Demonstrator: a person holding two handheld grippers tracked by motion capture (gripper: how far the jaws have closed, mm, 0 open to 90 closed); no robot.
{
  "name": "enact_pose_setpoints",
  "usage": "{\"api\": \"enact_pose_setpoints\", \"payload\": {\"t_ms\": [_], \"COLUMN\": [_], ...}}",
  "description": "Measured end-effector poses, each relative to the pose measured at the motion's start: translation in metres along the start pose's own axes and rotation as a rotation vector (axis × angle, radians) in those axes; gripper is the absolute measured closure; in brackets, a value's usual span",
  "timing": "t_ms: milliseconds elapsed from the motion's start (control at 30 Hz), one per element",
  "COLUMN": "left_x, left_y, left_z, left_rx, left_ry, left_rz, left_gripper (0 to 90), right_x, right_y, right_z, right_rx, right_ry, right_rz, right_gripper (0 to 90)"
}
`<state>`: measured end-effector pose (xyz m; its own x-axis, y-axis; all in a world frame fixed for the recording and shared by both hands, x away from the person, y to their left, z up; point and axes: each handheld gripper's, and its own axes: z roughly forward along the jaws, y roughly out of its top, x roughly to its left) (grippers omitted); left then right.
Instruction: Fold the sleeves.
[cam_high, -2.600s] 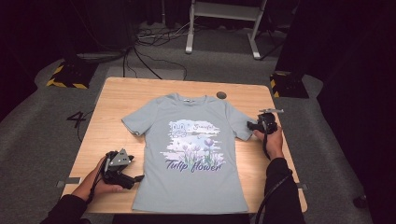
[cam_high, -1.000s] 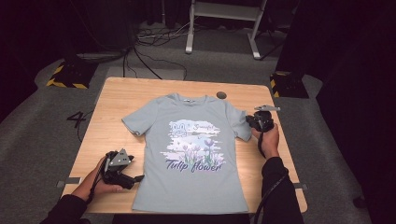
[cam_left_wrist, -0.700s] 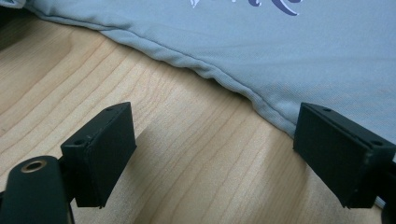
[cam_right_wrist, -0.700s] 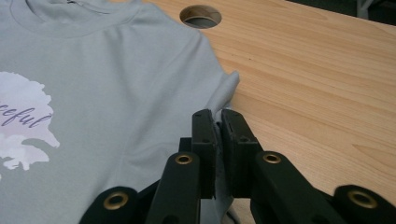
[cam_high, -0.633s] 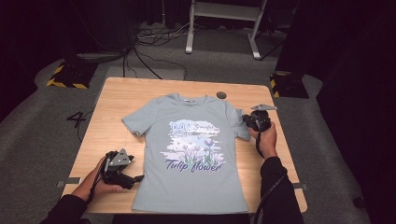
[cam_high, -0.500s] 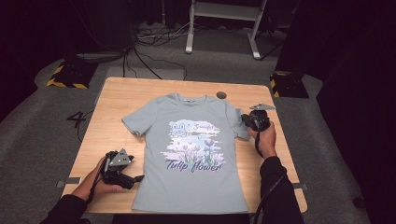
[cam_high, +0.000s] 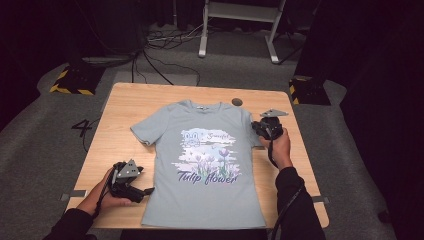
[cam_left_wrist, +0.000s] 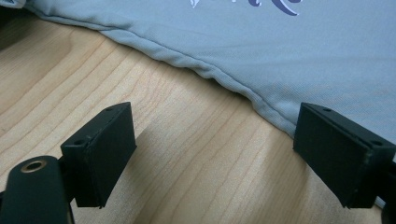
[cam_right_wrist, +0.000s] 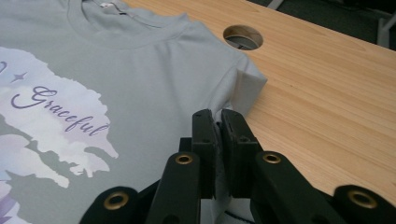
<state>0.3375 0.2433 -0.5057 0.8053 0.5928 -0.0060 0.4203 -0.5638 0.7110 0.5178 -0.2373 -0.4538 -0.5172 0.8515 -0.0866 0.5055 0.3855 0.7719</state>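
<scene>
The T-shirt (cam_high: 205, 165) lies flat, collar away from the person, hem near. The right gripper (cam_high: 266, 129) pinches its sleeve; the left gripper (cam_high: 142, 191) gapes beside the hem

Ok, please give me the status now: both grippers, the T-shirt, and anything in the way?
Left gripper open on bare table, beside the T-shirt hem. Right gripper shut on the sleeve. T-shirt flat, print up. Nothing in the way.

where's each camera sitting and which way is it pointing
High view: above the person's side, looking forward and down on the table; forearms and both grippers show.
Left gripper view: low over the wood, facing the t-shirt hem; fingers apart.
Right gripper view: facing the collar and table hole; fingers shut on the sleeve.
All views share the t-shirt.
</scene>
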Motion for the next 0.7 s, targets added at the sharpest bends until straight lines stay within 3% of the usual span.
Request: {"api": "enact_pose_setpoints", "payload": {"t_ms": [700], "left_x": [0.000], "left_y": [0.000], "left_z": [0.000], "left_rx": [0.000], "left_ry": [0.000], "left_rz": [0.000], "left_gripper": [12.8], "right_x": [0.033], "right_y": [0.016], "right_z": [0.002], "right_rx": [-0.006], "right_ry": [0.072], "right_rz": [-0.077], "right_gripper": [84.6]}}
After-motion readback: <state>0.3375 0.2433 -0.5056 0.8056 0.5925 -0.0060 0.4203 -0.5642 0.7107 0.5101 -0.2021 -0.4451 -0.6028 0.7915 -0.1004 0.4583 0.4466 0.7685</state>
